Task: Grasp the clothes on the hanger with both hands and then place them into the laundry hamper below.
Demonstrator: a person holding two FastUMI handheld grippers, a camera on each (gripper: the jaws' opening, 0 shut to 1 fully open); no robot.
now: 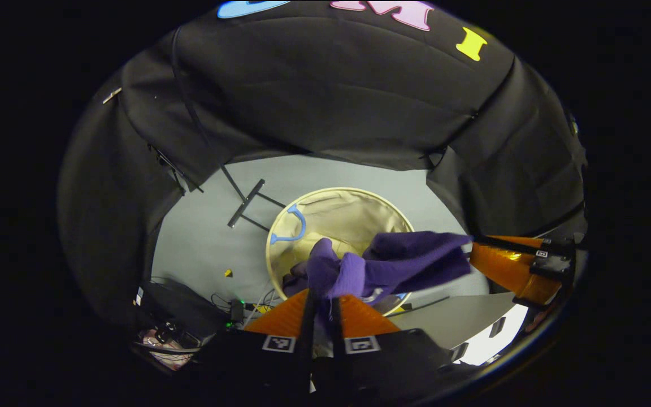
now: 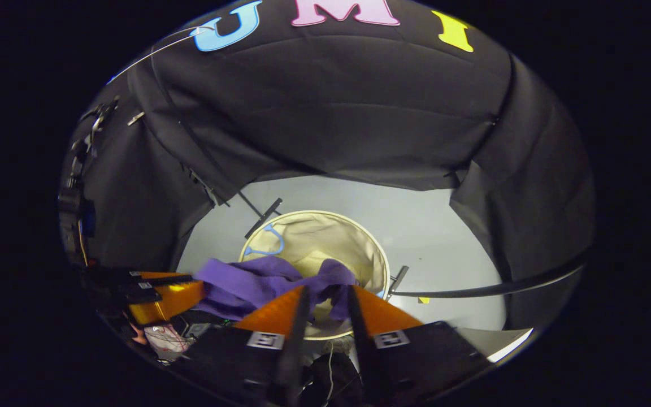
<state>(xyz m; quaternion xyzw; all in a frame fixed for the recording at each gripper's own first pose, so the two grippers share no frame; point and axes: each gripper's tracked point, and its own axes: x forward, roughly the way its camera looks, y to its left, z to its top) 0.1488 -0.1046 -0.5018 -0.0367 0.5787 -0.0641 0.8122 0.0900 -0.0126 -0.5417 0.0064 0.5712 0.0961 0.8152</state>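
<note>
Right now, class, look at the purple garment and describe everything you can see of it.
The purple garment is soft, knit-looking cloth, bunched and creased. It hangs stretched between the left gripper and the right gripper, each pinching one end, so it sags over the open mouth of the round beige laundry hamper. A fold droops toward the hamper's inside. A blue hanger lies inside the hamper, apart from the cloth.

grey floor [image 1: 325,175], black rack foot [image 1: 246,202], cables [image 1: 229,308], small yellow scrap [image 1: 228,273]

Purple garment [image 1: 399,260], plain, no pattern seen. Laundry hamper [image 1: 354,195]: beige fabric, cream rim, light blue handle [image 1: 294,226]. Floor [image 1: 201,237] grey. Booth wall black.
</note>
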